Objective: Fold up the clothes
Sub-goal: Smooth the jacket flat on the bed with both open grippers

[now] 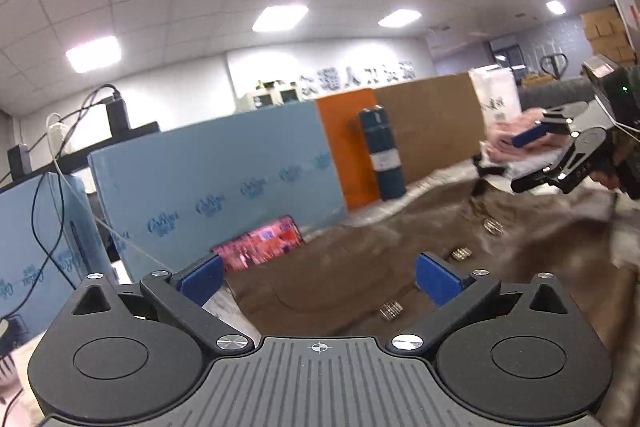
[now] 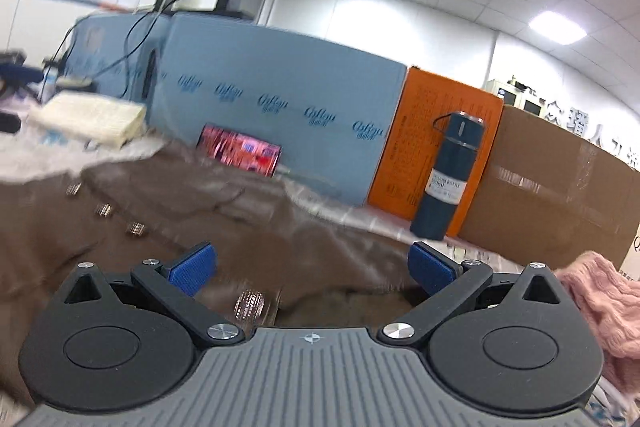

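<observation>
Under both claws lay the brown buttoned garment [image 1: 400, 267], spread on the table; left gripper [image 1: 318, 277] and right gripper [image 2: 312, 267] gaped wide, empty, equally near

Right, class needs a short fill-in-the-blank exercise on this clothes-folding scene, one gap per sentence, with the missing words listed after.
1. The spread-out fuzzy garment with shiny metal buttons is ____ in colour.
2. The tall dark blue vacuum bottle stands upright in front of the ____ box.
3. Both the left tool and the right tool have their fingers ____.
4. The knitted garment beside the right tool is ____.

Missing words: brown; orange; open; pink
</observation>
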A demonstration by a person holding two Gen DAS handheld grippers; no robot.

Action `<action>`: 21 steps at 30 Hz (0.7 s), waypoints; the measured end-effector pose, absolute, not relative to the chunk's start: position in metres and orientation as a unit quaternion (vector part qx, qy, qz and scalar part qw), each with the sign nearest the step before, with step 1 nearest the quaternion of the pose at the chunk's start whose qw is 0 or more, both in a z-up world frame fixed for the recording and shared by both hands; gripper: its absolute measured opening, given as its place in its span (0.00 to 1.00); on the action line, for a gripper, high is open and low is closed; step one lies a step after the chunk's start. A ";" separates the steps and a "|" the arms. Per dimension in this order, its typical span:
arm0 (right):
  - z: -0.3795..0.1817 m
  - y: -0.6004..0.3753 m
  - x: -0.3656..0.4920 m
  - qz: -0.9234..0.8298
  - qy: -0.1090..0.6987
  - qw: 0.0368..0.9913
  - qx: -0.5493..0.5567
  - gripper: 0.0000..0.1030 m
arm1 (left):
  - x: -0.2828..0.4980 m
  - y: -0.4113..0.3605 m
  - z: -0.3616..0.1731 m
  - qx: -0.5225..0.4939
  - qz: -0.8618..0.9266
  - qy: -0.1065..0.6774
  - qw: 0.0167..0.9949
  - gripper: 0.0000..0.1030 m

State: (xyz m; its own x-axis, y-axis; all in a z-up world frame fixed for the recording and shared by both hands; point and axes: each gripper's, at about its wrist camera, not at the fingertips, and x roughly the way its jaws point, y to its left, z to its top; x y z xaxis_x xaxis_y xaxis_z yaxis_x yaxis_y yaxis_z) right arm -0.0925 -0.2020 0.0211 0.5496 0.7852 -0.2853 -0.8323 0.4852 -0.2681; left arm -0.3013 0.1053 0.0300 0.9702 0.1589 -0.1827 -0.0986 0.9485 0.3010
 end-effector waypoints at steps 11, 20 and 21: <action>-0.001 -0.231 -0.142 0.530 0.076 0.814 -0.226 1.00 | -0.342 0.063 0.015 0.176 -0.104 0.210 0.956 1.00; -0.003 -0.236 -0.154 0.594 0.078 0.776 -0.197 1.00 | -0.321 0.041 -0.011 0.287 -0.024 0.267 0.920 1.00; -0.003 -0.237 -0.156 0.604 0.077 0.769 -0.194 1.00 | -0.320 0.043 -0.011 0.283 -0.020 0.262 0.922 1.00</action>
State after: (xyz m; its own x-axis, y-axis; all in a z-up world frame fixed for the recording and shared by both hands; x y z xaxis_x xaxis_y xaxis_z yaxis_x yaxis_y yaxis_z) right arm -0.1563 -0.2365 -0.0032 0.2594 0.8986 -0.3539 -0.9589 0.1958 -0.2056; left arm -0.3199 0.0426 -0.0107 0.8623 0.1120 -0.4939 0.1843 0.8389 0.5120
